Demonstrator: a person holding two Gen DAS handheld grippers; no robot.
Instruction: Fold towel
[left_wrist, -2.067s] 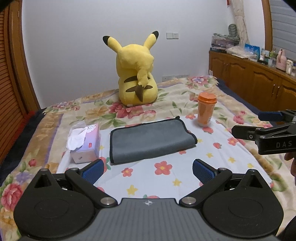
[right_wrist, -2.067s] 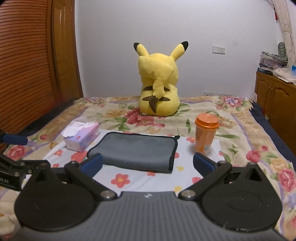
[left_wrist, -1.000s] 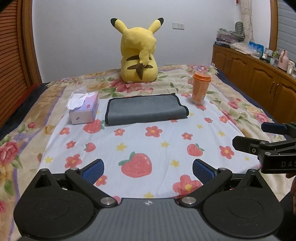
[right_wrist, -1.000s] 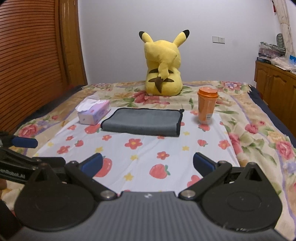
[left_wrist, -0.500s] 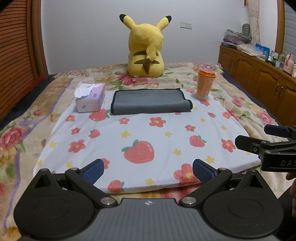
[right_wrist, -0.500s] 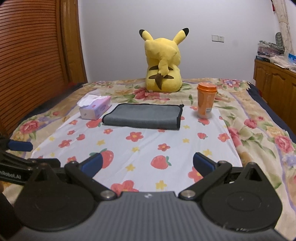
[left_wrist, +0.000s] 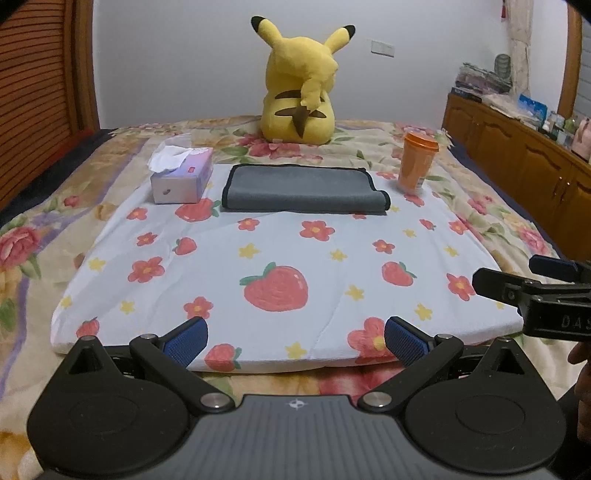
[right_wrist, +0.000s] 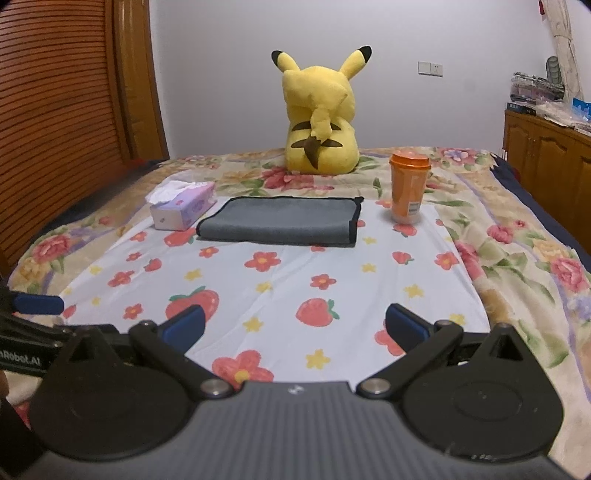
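Change since earlier frames: both grippers have drawn back toward the near edge of the bed; the towel, once close ahead of the fingers, now lies far beyond them, and the near edge of the strawberry sheet has come into the left wrist view.
Left gripper: spread wide, blue pads apart, holding nothing; hovers at the near edge of the sheet. Seen also in the right wrist view at the far left margin, only partly in frame.
Right gripper: likewise spread wide and empty, over the near part of the sheet. Its side appears at the right margin of the left wrist view.
Strawberry sheet: pale cloth printed with red strawberries, red flowers and yellow stars; laid flat over the bedspread, all small items resting at its far end.
Floral bedspread: cream ground with roses and leaves, showing round the sheet on every side.
Towel: grey with a dark trim, already folded into a flat long rectangle; lies at the far end of the sheet, between tissue box and cup, well apart from both grippers.
Tissue box: lilac, white tissue standing out of the top; just left of the towel.
Orange cup: lidded, upright; right of the towel, near its far corner.
Yellow plush toy: sits behind the towel with its back to the cameras, black-tipped ears up.
Wooden cabinets: along the right wall, tops cluttered.
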